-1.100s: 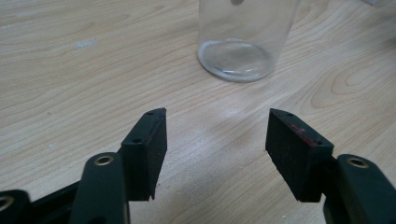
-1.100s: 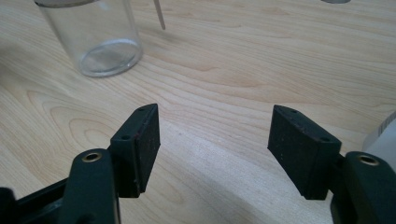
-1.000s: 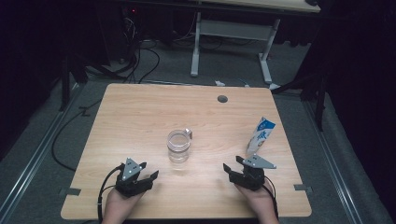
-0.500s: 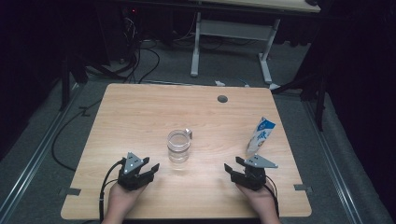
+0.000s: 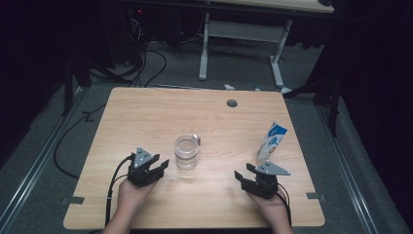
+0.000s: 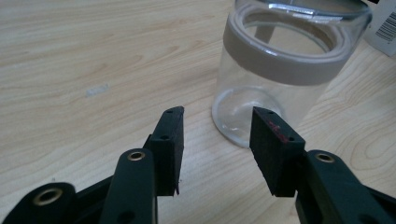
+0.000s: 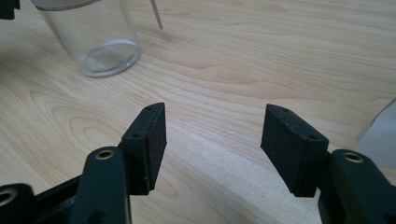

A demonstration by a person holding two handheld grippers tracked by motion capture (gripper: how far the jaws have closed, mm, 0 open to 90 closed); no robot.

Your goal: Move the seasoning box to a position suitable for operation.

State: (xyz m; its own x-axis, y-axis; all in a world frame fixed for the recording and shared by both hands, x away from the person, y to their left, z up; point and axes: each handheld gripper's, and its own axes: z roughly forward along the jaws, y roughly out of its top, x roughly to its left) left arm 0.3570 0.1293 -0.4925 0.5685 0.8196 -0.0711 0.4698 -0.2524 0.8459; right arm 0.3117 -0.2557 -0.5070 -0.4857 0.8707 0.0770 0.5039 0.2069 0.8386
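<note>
A clear glass jar [image 5: 186, 153] with a pale band under its rim stands upright at the table's middle. My left gripper [image 5: 160, 168] sits just left of it, pointing at it. In the left gripper view the jar [image 6: 280, 70] rises right beyond the left gripper [image 6: 217, 114]. Its jaws have just been closing; they stand open with nothing between them. My right gripper [image 5: 244, 171] rests near the front right, open and empty, wide apart in its own view [image 7: 215, 112]. A blue-and-white carton [image 5: 272, 141] stands just behind it.
The wooden table [image 5: 146, 112] has a round cable hole [image 5: 232, 103] near its far edge. The jar [image 7: 100, 37] and the carton's edge [image 7: 380, 140] flank the right jaws. A white desk frame [image 5: 243, 34] and floor cables [image 5: 146, 63] lie beyond the table.
My left gripper has moved away from the person and toward the jar, and its jaws have narrowed. The right gripper, jar and carton have stayed put.
</note>
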